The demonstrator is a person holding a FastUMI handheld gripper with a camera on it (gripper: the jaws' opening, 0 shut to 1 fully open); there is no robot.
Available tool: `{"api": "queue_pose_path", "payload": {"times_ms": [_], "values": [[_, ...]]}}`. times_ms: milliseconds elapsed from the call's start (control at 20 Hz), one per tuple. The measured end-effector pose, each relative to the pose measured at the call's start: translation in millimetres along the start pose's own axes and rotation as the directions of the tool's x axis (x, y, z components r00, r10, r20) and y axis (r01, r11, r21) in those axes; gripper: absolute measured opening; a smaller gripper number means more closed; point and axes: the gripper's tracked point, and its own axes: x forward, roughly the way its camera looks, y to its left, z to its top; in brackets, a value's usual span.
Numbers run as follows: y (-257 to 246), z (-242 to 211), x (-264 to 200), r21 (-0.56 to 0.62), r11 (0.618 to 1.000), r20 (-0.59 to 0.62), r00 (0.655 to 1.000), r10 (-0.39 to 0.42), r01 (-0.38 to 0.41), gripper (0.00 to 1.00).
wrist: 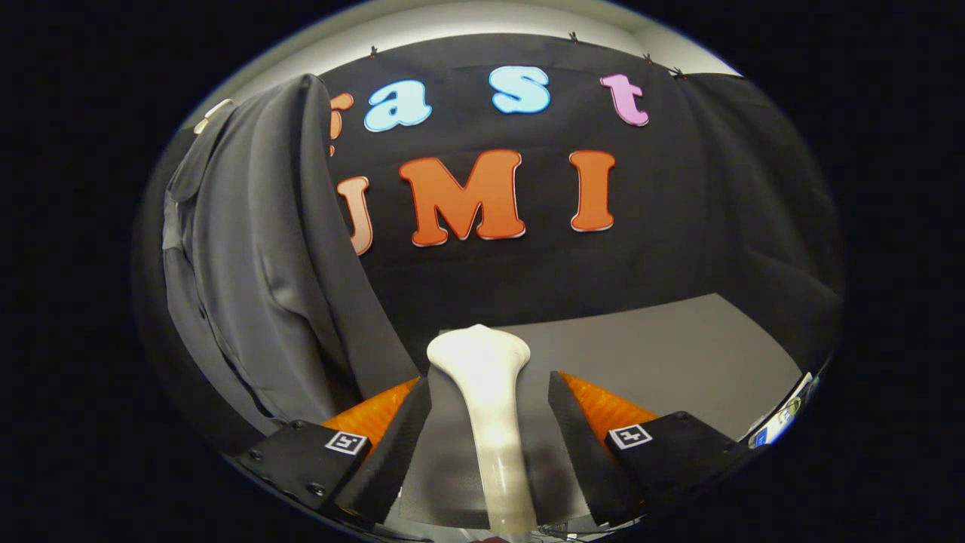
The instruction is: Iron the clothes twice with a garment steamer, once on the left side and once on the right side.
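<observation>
While jaws stand wide, steamer (486, 407) lies between them, ungripped.
Garment (264, 264) hangs beyond table's (663, 354) left edge, awaiting passes.

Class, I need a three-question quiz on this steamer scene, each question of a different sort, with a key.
1. True or false: the fingers press on the steamer.
2. The shirt hangs: A) beyond the fingers, to their left B) between the fingers C) flat on the table.
3. Fill in: the steamer's wide head points ____ the gripper.

Key:
1. False: the steamer lies between the open fingers, with a gap on each side.
2. A
3. away from
</observation>
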Motion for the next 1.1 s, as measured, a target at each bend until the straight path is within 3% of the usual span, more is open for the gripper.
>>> {"api": "queue_pose_path", "payload": {"times_ms": [350, 550, 750, 950, 1100], "values": [[-15, -44, 43, -0.051, 0.999, -0.183, 0.983, -0.024, 0.015, 0.98], [-11, -49, 46, -0.059, 0.998, -0.206, 0.979, -0.002, -0.010, 0.90], [1, -54, 47, -0.080, 0.993, -0.214, 0.975, 0.062, -0.081, 0.52], [-4, -50, 38, -0.086, 0.996, -0.191, 0.982, 0.013, -0.030, 0.42], [-5, -43, 30, -0.075, 0.997, -0.136, 0.991, -0.002, -0.008, 0.42]]}}
